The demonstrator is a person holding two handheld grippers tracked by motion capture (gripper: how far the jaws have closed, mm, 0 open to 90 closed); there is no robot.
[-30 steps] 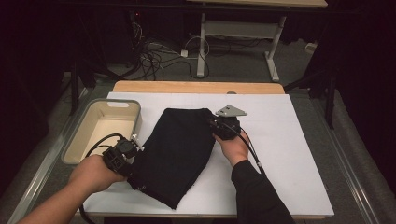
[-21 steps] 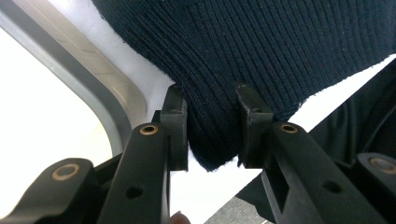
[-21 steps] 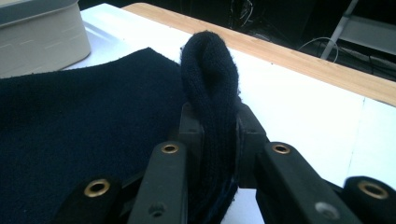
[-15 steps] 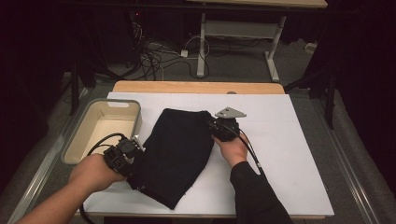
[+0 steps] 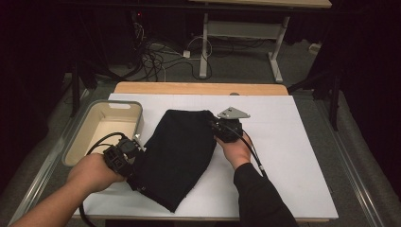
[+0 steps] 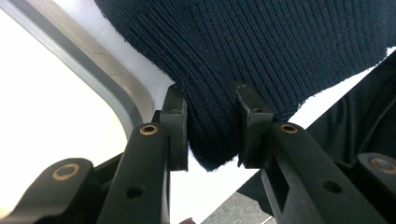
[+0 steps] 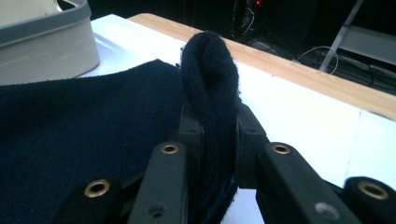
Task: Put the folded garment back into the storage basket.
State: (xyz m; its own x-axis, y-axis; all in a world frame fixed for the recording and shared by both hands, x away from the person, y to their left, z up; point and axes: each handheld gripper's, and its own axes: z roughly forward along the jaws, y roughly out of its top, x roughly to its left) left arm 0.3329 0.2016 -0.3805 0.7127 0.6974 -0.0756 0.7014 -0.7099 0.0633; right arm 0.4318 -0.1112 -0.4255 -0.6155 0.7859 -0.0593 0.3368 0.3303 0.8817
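Dark knit cloth [image 5: 177,156] flat on white table [image 5: 293,156], beside tub [image 5: 94,130]. Right gripper [image 7: 215,140] and left gripper [image 6: 211,128] each clamp an edge; lift both evenly, keeping cloth taut

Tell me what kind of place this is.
Probably a lab or workshop set up for recording. A white-topped table stands on a grey floor with tangled cables, a second bench stands behind, and a dark knit garment is pinched by hand-held grippers.

Black jaws with brass-ringed holes (right arm in a dark sleeve [image 5: 257,198]).
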